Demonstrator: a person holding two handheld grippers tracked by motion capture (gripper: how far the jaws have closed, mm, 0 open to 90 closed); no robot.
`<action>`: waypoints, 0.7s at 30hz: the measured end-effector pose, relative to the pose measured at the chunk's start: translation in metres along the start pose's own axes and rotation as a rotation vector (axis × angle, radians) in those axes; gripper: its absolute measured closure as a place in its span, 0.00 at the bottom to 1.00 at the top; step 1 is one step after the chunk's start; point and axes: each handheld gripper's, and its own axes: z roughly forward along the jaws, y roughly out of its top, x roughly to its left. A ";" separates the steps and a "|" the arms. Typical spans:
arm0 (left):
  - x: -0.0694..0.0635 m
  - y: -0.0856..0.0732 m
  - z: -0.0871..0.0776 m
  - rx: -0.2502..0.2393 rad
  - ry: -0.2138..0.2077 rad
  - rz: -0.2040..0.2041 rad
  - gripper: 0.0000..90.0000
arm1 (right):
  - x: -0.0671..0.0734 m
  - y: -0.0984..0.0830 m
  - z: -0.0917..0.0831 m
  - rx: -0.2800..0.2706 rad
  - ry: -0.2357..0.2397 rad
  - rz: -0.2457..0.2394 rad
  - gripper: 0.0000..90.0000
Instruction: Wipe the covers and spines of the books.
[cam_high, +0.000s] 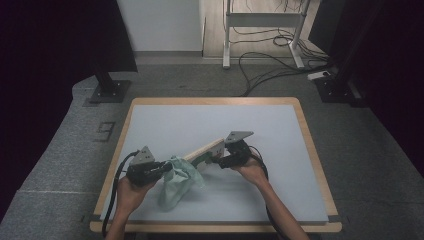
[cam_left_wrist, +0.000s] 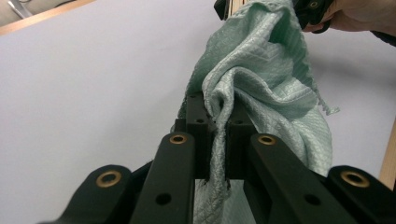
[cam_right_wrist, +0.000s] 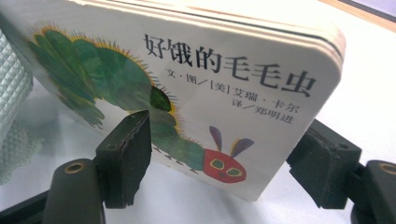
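A pale mint-green cloth (cam_high: 179, 181) with a woven herringbone texture and a frayed edge hangs in soft folds above the front of the worktop (cam_high: 165, 125), its upper end bunched against a children's board book (cam_high: 204, 149). The left tool (cam_high: 162, 168), held in the person's left hand (cam_high: 131, 191), has its black jaws drawn together and clamped on a pinched fold of the cloth, which trails out below them in the left gripper view. The right tool (cam_high: 216, 158), in the right hand (cam_high: 253, 172), stands partly apart, one jaw on either side of the book, gripping it across its thickness and holding it tilted above the worktop. The book's thick, round-cornered card pages are stacked under a glossy white cover bearing a green caterpillar with a red head and black Chinese lettering. The worktop is smooth, light grey, with a wooden rim.
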 end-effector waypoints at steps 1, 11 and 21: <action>0.000 -0.001 0.000 -0.006 0.000 -0.003 0.93 | 0.000 0.000 0.000 0.000 0.000 0.000 0.28; 0.001 -0.016 0.012 0.005 -0.003 -0.032 0.93 | 0.000 0.000 0.000 0.002 -0.003 -0.002 0.28; 0.001 -0.030 0.025 0.034 -0.001 -0.046 0.94 | 0.000 0.000 0.000 0.002 -0.004 -0.002 0.28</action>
